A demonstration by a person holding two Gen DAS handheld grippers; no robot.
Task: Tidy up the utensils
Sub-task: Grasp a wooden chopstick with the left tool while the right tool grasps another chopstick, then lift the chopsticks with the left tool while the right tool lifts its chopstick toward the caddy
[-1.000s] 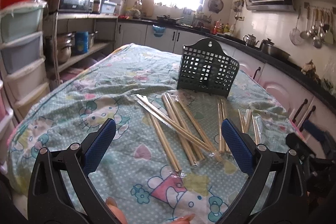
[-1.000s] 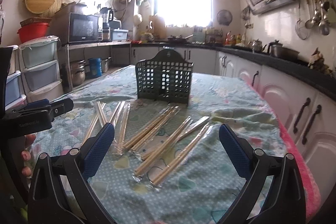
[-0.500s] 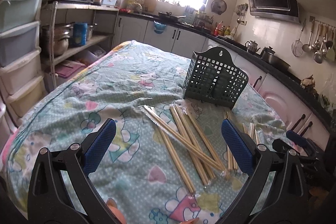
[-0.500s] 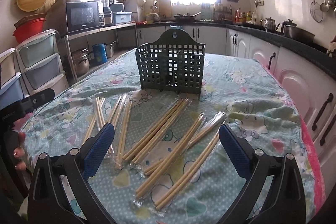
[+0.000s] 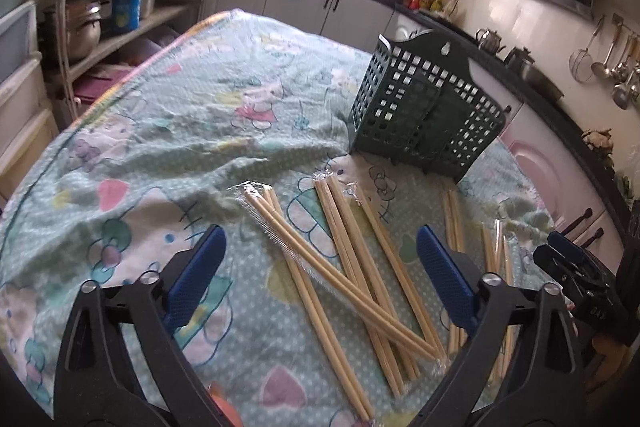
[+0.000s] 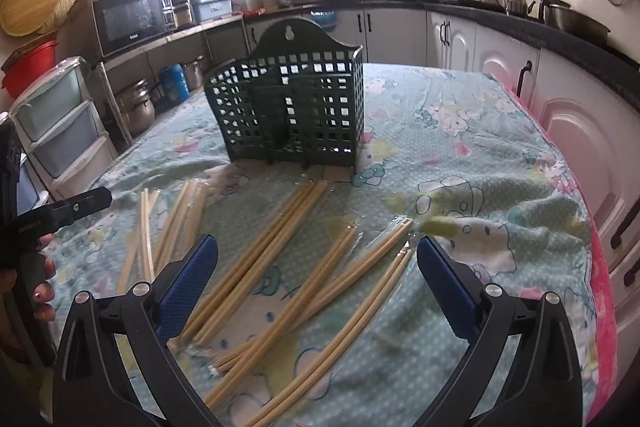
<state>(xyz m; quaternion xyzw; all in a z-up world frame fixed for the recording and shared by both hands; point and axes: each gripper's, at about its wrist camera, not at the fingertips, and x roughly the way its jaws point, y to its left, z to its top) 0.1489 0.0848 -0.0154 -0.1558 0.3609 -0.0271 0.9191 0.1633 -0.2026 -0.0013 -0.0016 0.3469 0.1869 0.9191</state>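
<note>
Several pairs of wooden chopsticks in clear plastic sleeves (image 5: 352, 267) lie scattered on the table (image 5: 168, 131) in front of a dark green plastic utensil basket (image 5: 424, 115), which stands upright. The chopsticks (image 6: 280, 259) and basket (image 6: 296, 115) also show in the right wrist view. My left gripper (image 5: 320, 279) is open and empty, low over the left chopstick pairs. My right gripper (image 6: 316, 279) is open and empty, low over the right pairs.
The table wears a wrinkled cartoon-print cloth (image 6: 460, 155). Plastic drawers (image 6: 60, 131) and a shelf with pots (image 5: 92, 23) stand to the left. White cabinets (image 6: 580, 115) run along the right. The other gripper shows at each view's edge (image 5: 580, 279) (image 6: 48, 219).
Both grippers have moved forward and down toward the chopsticks and basket, which now look larger. Both stay open. Nothing on the table has moved.
</note>
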